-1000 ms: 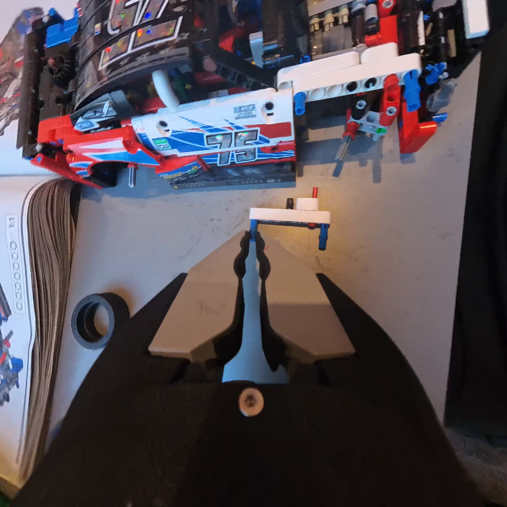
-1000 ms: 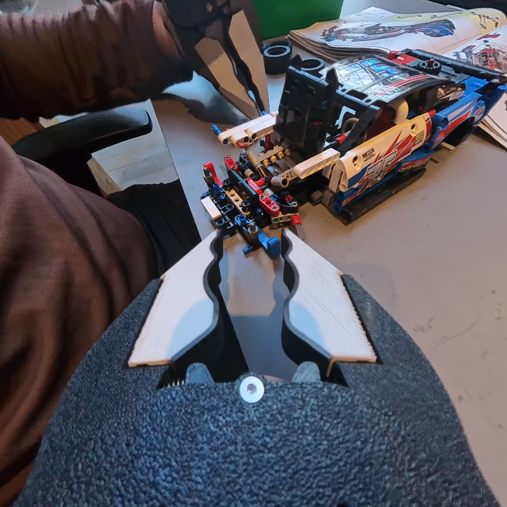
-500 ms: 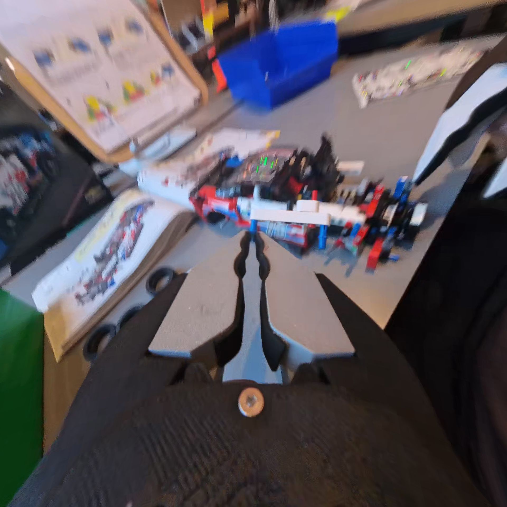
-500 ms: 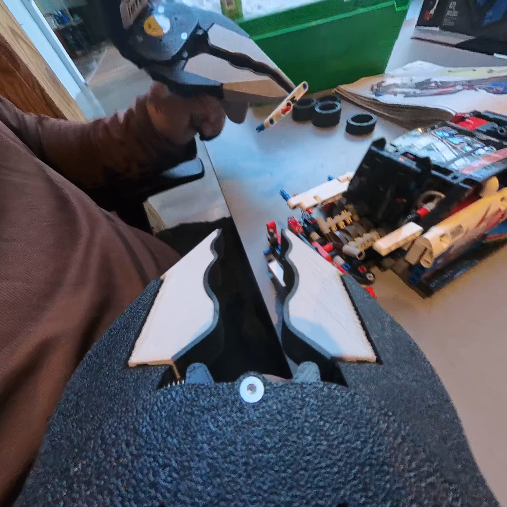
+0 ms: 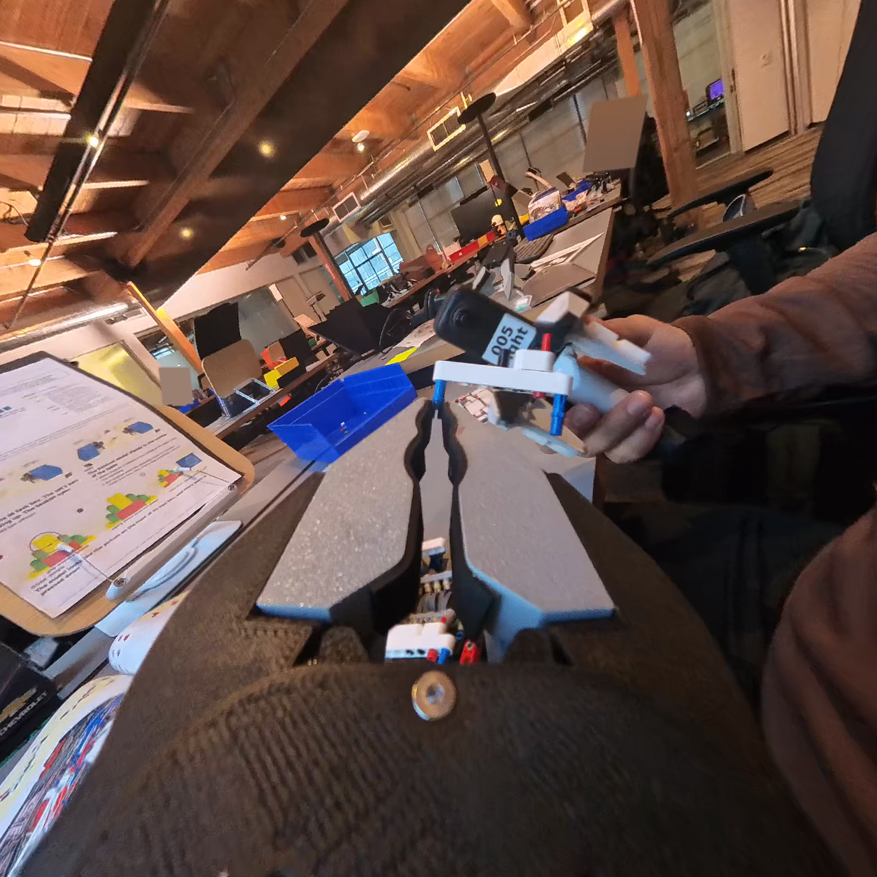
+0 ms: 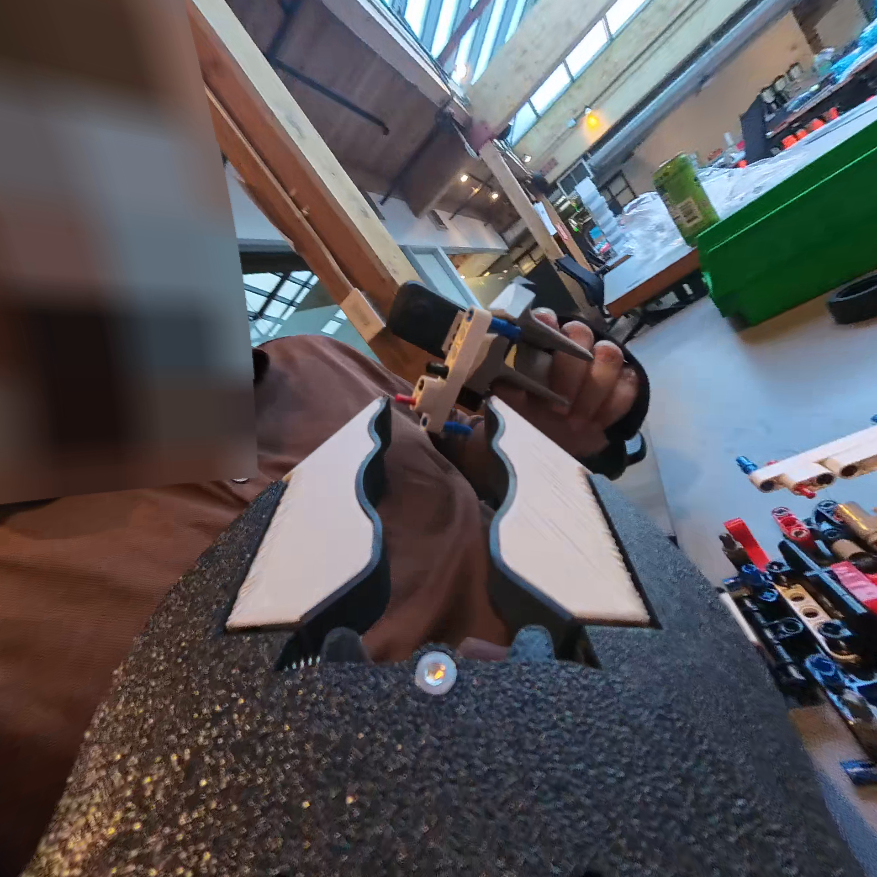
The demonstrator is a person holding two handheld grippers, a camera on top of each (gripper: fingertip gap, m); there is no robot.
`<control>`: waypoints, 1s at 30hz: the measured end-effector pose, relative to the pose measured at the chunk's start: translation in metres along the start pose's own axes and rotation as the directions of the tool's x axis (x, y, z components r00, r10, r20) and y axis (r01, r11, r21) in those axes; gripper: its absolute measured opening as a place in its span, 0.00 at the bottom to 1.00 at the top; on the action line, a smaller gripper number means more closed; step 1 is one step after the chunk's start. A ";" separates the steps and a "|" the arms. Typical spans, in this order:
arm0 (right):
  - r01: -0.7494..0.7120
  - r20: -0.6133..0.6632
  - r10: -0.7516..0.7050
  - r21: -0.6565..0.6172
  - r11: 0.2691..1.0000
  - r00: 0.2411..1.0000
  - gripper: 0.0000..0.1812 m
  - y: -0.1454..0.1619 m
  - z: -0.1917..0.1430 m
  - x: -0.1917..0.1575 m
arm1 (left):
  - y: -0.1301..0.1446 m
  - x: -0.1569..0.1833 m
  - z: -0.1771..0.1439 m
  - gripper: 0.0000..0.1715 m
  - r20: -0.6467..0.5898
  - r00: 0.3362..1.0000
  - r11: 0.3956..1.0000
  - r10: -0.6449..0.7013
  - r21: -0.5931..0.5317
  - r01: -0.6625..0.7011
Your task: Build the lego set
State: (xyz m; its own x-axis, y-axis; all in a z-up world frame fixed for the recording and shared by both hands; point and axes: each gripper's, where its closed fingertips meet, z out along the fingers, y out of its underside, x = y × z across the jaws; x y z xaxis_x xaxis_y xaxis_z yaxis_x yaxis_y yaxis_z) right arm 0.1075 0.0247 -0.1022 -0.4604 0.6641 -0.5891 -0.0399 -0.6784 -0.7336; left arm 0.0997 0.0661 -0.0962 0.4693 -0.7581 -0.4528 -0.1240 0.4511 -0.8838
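My left gripper (image 5: 439, 409) is shut on a blue pin of a small white beam assembly (image 5: 498, 377) with blue and red pins, and holds it in the air. In the right wrist view the same assembly (image 6: 455, 370) hangs just beyond the tips of my right gripper (image 6: 436, 408), which is open and empty. The two grippers face each other above the table edge. The partly built red, white and blue lego car shows at the right edge (image 6: 807, 583) and, in the left wrist view, through the gap between the fingers (image 5: 420, 638).
A person's hand (image 5: 631, 379) and brown sleeve (image 6: 332, 474) hold the grippers. A blue bin (image 5: 341, 417) and an instruction board (image 5: 104, 474) stand behind. A green bin (image 6: 783, 247), a green can (image 6: 683, 199) and a black tyre (image 6: 854, 299) are on the table.
Both grippers have risen from the table and turned to face each other. The left one still holds the white assembly; the right one stays open and now points at it.
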 end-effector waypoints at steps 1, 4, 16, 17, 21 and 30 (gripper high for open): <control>-0.011 0.018 0.011 0.005 1.000 1.000 0.22 0.000 0.000 -0.001 | 0.001 0.002 0.002 0.01 0.005 1.000 1.000 0.006 0.000 -0.006; 0.005 0.010 -0.005 -0.027 1.000 1.000 0.23 0.004 0.001 0.001 | 0.010 0.000 0.007 0.01 0.057 0.998 1.000 0.003 -0.021 -0.002; 0.133 -0.420 -0.169 -0.112 0.985 0.892 0.09 -0.007 -0.037 0.054 | 0.064 -0.014 0.013 0.00 0.125 0.976 0.959 -0.181 -0.198 0.203; 0.159 -0.480 -0.218 -0.160 0.974 0.850 0.09 -0.007 -0.045 0.060 | 0.066 -0.017 0.010 0.00 0.123 0.972 0.953 -0.203 -0.202 0.224; 0.151 -0.697 -0.501 -0.502 0.852 0.513 0.08 0.005 -0.094 0.095 | 0.091 -0.033 -0.006 0.08 0.163 0.952 0.905 -0.259 -0.303 0.299; -0.038 -0.507 -0.813 -0.854 0.519 0.287 0.08 0.026 -0.109 0.137 | 0.122 -0.020 -0.036 0.28 0.090 0.848 0.742 -0.522 -0.442 0.504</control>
State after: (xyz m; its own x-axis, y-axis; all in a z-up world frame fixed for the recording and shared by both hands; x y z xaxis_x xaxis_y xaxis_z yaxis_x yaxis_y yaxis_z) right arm 0.1406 0.1320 -0.2390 0.3494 0.9015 0.2555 0.7539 -0.1085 -0.6479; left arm 0.0431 0.1197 -0.1992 0.5415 -0.8360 0.0884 -0.2417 -0.2556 -0.9361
